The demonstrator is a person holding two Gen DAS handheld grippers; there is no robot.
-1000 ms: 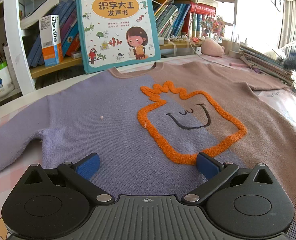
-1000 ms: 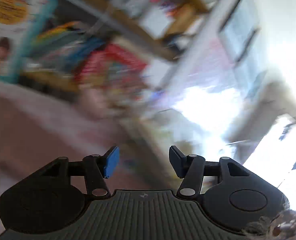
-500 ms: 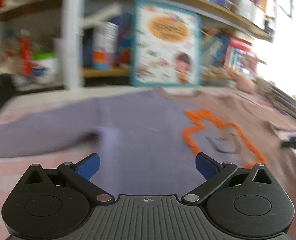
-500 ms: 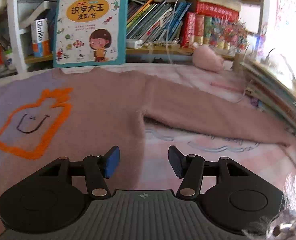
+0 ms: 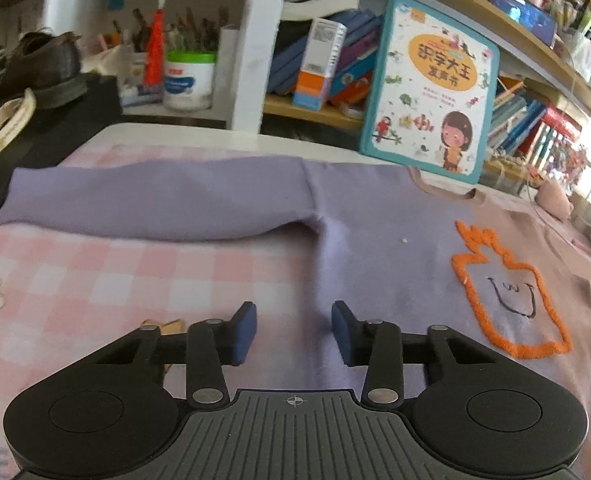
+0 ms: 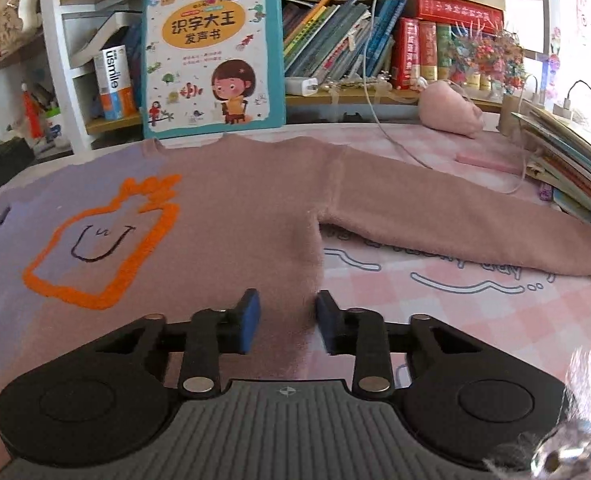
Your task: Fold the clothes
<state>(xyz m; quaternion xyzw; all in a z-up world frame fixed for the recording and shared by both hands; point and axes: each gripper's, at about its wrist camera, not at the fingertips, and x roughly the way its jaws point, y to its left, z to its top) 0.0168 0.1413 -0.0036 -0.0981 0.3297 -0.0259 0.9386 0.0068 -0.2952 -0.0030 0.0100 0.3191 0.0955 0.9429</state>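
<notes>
Closing over the sweater (image 5: 379, 216), spread flat along the table (image 5: 95, 280) with sleeves toward opposite ends, left gripper (image 5: 293, 330) straddles its lilac side edge, right gripper (image 6: 287, 320) its brown; neither clamped yet.

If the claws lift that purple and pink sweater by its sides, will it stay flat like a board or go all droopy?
Probably droopy. The sweater is soft knit lying limp on the checked cloth, so its sleeves would likely dangle. It looks fuzzy, so it shouldn't slip much from the closing left claw or right claw.
</notes>
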